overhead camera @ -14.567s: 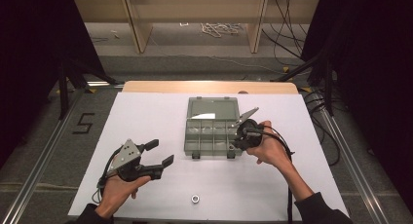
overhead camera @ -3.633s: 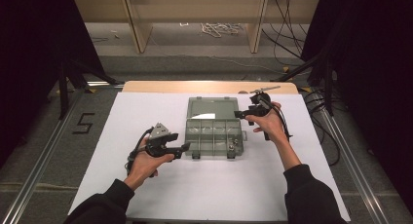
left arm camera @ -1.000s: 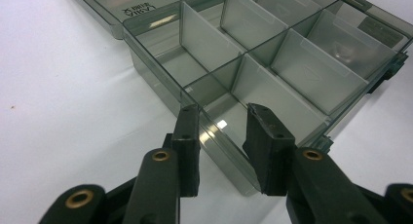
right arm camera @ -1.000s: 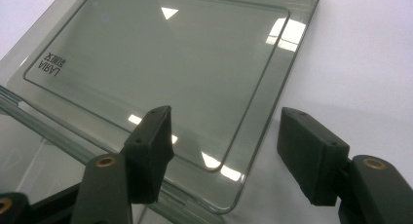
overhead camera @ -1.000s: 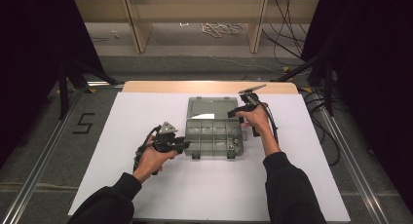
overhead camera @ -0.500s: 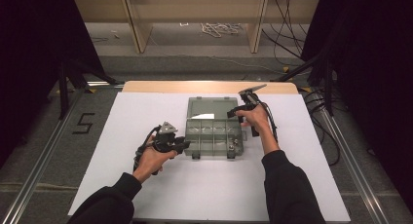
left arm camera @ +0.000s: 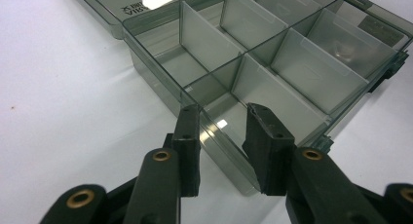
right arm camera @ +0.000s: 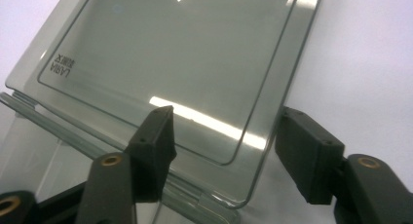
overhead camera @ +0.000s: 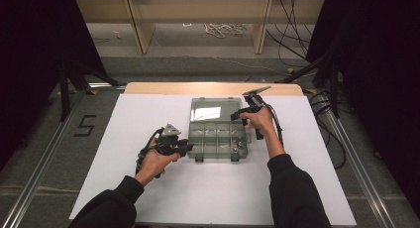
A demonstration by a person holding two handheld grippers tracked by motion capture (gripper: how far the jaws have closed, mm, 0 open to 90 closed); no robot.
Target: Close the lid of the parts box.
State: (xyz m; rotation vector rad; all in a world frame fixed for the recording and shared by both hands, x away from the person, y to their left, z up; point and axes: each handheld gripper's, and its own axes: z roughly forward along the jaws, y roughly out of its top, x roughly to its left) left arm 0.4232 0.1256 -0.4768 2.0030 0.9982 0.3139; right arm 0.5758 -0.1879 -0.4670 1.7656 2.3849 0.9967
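White tabletop [overhead camera: 148, 119]: left claw [left arm camera: 221, 136] clamps organiser box [left arm camera: 272, 63] corner; right claw [right arm camera: 221, 151], closing, straddles lid [right arm camera: 170, 63].

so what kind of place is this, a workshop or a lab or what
Most likely a lab recording booth: black curtains surround a white-covered table, metal floor rails flank it, and loose cables lie on the floor. A clear grey plastic compartment box sits open on the table.
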